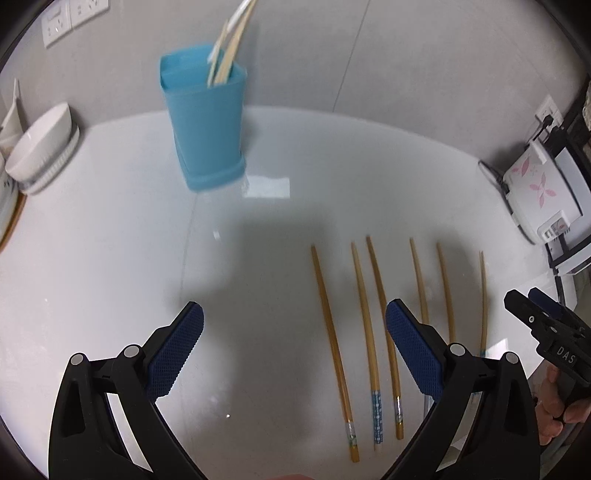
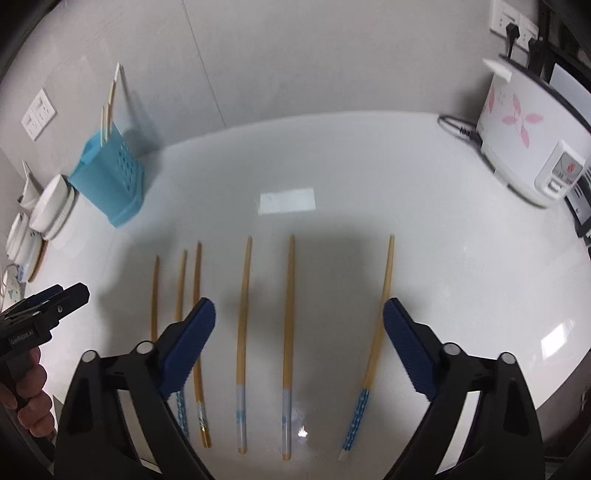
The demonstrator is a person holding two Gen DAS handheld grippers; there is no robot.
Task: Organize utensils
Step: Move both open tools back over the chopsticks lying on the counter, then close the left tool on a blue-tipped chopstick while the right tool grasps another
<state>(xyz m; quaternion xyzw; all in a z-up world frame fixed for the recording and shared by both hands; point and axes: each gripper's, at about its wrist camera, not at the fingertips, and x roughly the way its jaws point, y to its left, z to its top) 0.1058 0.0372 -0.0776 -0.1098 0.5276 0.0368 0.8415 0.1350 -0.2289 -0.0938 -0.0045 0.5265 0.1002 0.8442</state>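
Note:
Several bamboo chopsticks point(image 2: 288, 325) lie side by side on the white counter, also in the left wrist view point(image 1: 330, 332). A blue utensil holder point(image 1: 205, 125) stands at the back left with a few chopsticks point(image 1: 229, 48) in it; it also shows in the right wrist view point(image 2: 110, 177). My left gripper point(image 1: 295, 343) is open and empty, hovering over the left end of the row. My right gripper point(image 2: 299, 339) is open and empty above the middle chopsticks. Each gripper shows at the edge of the other's view, the right one point(image 1: 543, 325) and the left one point(image 2: 48, 306).
White bowls and dishes point(image 1: 40, 147) stand at the left edge on a board. A white appliance with pink flowers point(image 2: 524, 133) and its cable sit at the back right. Wall sockets point(image 1: 74, 18) are behind the holder.

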